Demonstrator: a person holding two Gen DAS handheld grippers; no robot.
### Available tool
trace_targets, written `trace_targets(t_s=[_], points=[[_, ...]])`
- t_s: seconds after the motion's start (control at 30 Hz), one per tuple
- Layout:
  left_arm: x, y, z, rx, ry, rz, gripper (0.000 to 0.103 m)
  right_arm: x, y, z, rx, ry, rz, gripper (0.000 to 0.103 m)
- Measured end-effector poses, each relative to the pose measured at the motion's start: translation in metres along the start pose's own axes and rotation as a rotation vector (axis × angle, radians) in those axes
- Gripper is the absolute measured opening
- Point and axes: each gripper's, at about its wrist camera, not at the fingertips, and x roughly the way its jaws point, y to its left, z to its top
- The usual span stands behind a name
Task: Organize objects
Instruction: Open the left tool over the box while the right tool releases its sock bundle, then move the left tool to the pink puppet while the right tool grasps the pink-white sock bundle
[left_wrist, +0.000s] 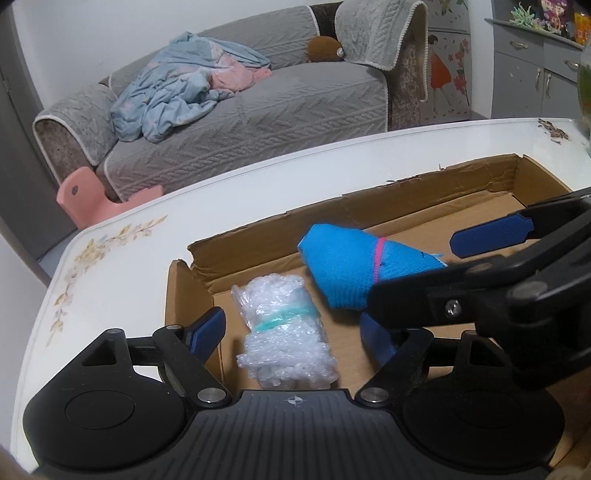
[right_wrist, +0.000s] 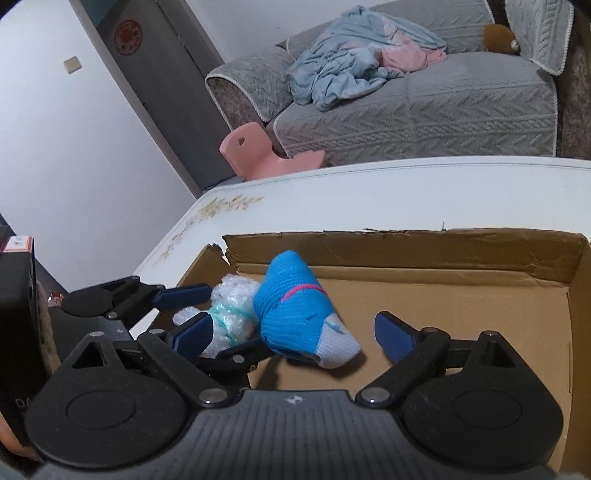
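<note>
Blue sock (right_wrist: 295, 314) and bubble wrap (left_wrist: 284, 332), both soft and light, lie side by side in the box (left_wrist: 424, 192), each between wide, empty jaws of right gripper (right_wrist: 291, 332) and left gripper (left_wrist: 291, 332), best pinched mid-bundle.

Grey quilted sofa (left_wrist: 258, 110), crumpled blue blanket (left_wrist: 170, 92) on it; pink stool (left_wrist: 92, 199); white wall (right_wrist: 55, 147).

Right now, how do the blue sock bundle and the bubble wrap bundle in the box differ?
The blue sock bundle is opaque knit cloth with a pink band; the bubble wrap bundle is clear plastic tied with a teal band. The sock bundle looks the larger. Both are rolled, banded, and lie in the cardboard box, untouched by either claw.
</note>
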Motion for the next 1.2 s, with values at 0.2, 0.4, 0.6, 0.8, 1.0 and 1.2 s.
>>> trace_targets(t_s=[0.2,0.4,0.6,0.8,1.0,1.2], points=[[-0.017,-0.003,-0.014,-0.011,-0.014,-0.013,0.086,-0.011,-0.002,-0.008,0.037,-0.008,0.014,0.094],[-0.037,-0.007,-0.025,0.008,-0.057,-0.013,0.087,-0.017,0.002,-0.015,0.038,-0.014,-0.008,0.095],[-0.093,0.012,-0.037,-0.038,-0.143,-0.035,0.092,-0.059,0.016,-0.013,-0.010,-0.092,-0.049,0.098],[-0.161,0.042,-0.086,-0.115,-0.221,0.007,0.102,-0.129,0.039,-0.041,-0.103,-0.171,-0.079,0.102],[-0.193,0.054,-0.155,-0.175,-0.179,0.007,0.102,-0.174,0.054,-0.105,-0.190,-0.165,-0.125,0.102],[-0.198,0.054,-0.201,-0.217,-0.112,-0.035,0.102,-0.191,0.063,-0.161,-0.279,-0.105,-0.148,0.102]])
